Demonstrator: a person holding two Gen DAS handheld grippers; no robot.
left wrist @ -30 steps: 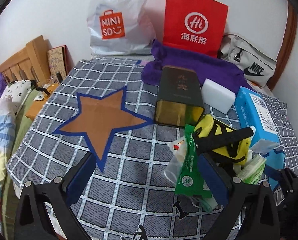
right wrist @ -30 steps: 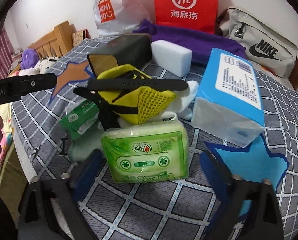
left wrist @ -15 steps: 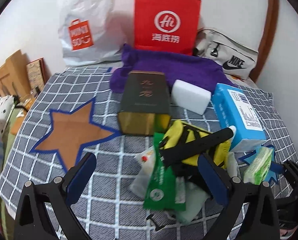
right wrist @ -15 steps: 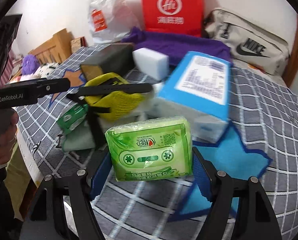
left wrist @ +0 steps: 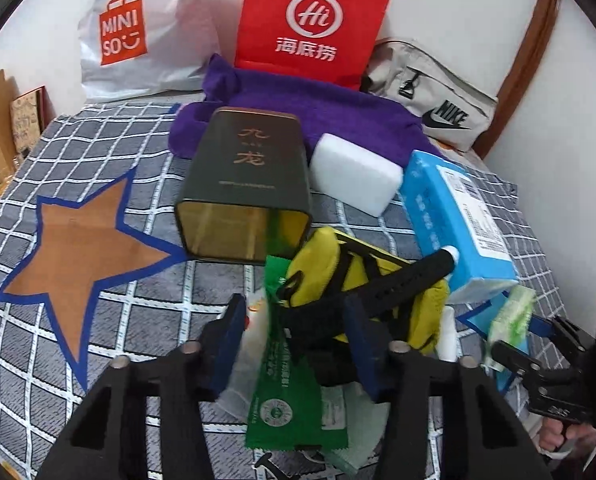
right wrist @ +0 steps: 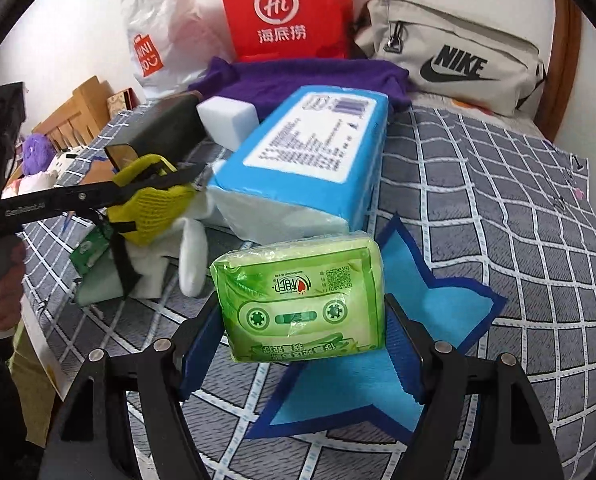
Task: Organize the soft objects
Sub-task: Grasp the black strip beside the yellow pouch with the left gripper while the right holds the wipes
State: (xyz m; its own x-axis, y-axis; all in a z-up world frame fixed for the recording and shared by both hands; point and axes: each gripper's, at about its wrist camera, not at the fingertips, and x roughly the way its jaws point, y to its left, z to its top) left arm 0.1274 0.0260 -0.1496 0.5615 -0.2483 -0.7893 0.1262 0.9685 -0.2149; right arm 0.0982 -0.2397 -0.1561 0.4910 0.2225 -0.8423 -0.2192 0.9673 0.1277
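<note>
In the left wrist view my left gripper point(left wrist: 295, 346) hangs low over a pile on the checked bedspread, and its jaws are closing. Between the blue pads lie a dark green wipes packet point(left wrist: 285, 392) and the black strap of a yellow mesh pouch point(left wrist: 322, 268); I see no firm squeeze. In the right wrist view my right gripper point(right wrist: 304, 346) is shut on a light green tissue pack point(right wrist: 302, 300). It holds the pack up above a blue star mat point(right wrist: 438, 312). The same pack point(left wrist: 512, 320) shows at the right of the left view.
A brown star mat point(left wrist: 81, 256) lies left of the pile. A dark tin point(left wrist: 245, 176), a white sponge block point(left wrist: 354, 176) and a big blue tissue pack point(right wrist: 310, 160) crowd behind it. A purple towel point(left wrist: 322, 104), shopping bags and a grey waist bag point(right wrist: 450, 56) line the wall.
My left gripper has come down onto the pile and its jaws have narrowed around the packet and strap. My right gripper closed on the green pack and carried it over the blue star.
</note>
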